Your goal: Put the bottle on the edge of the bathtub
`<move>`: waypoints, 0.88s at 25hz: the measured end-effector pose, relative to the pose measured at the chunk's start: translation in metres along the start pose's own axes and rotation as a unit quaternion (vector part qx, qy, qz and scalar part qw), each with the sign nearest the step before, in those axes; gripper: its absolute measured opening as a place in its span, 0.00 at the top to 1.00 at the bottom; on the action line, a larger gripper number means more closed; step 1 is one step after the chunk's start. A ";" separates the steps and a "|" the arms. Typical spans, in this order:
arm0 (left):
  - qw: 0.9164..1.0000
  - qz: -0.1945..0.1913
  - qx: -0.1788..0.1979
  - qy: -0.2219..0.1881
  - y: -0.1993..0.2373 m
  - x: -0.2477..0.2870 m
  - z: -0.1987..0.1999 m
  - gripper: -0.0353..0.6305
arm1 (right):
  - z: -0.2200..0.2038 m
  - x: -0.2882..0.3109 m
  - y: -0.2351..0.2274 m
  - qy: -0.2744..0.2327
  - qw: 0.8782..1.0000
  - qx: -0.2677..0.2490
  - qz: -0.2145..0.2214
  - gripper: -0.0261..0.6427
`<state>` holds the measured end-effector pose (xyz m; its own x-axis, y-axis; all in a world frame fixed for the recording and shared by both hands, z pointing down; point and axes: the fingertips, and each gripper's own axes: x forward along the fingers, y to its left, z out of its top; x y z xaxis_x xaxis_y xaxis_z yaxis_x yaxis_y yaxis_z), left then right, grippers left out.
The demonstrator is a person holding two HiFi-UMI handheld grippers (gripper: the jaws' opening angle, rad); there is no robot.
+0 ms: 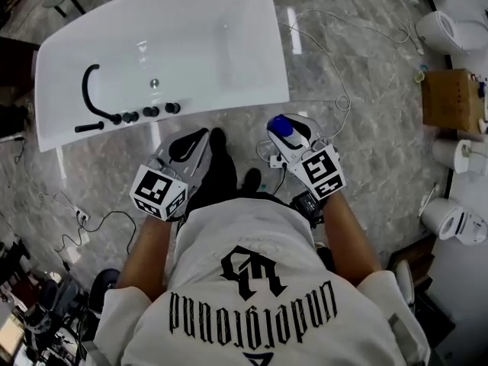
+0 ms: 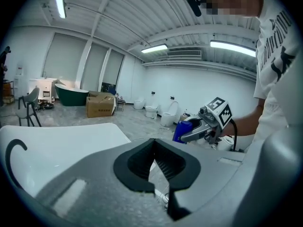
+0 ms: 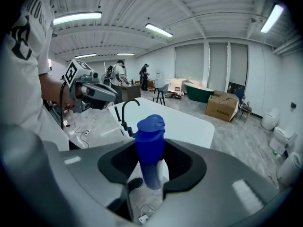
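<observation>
A blue bottle [image 1: 279,123] with a blue cap stands upright between the jaws of my right gripper [image 1: 288,134], which is shut on it. The right gripper view shows the bottle [image 3: 150,148] close up, with the tub behind it. The white bathtub [image 1: 191,44] lies just ahead on the floor, with a black faucet [image 1: 91,82] and knobs along its near rim. The bottle hangs in the air short of the tub's near right corner. My left gripper [image 1: 200,136] is shut with nothing in it, level with the right one. Its view shows the tub's edge [image 2: 57,141] and the blue bottle [image 2: 181,130].
The person's dark shoes [image 1: 221,166] stand between the grippers. Cables [image 1: 320,59] trail over the grey marbled floor. A cardboard box [image 1: 451,97] and toilets [image 1: 457,219] line the right side. A green tub [image 3: 201,91] and a carton [image 3: 221,107] stand far off.
</observation>
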<state>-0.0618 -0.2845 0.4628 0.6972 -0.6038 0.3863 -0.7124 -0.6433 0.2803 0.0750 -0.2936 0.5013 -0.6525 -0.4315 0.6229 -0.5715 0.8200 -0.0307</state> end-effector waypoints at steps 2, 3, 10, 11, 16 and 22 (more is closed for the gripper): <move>1.000 -0.002 -0.006 0.009 0.019 0.008 -0.005 0.94 | -0.003 0.021 -0.006 0.017 1.000 -0.010 0.004 0.73; 1.000 -0.003 -0.007 0.014 0.029 0.012 -0.008 0.94 | -0.006 0.032 -0.009 0.025 1.000 -0.010 0.007 0.73; 0.999 -0.005 -0.006 0.033 0.079 0.039 -0.018 0.94 | -0.036 0.098 -0.032 0.068 0.998 -0.004 0.013 0.73; 0.999 -0.007 -0.006 0.036 0.085 0.044 -0.020 0.94 | -0.042 0.107 -0.036 0.074 0.997 -0.003 0.012 0.73; 0.998 -0.017 -0.006 0.059 0.107 0.066 -0.034 0.94 | -0.068 0.145 -0.049 0.116 0.993 -0.023 0.016 0.73; 0.996 -0.041 -0.027 0.074 0.122 0.087 -0.049 0.94 | -0.102 0.185 -0.056 0.154 0.986 -0.045 0.032 0.73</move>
<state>-0.0920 -0.3923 0.5739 0.7363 -0.4715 0.4853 -0.6599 -0.6592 0.3607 0.0372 -0.3808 0.6983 -0.4953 -0.2537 0.8309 -0.4783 0.8780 -0.0170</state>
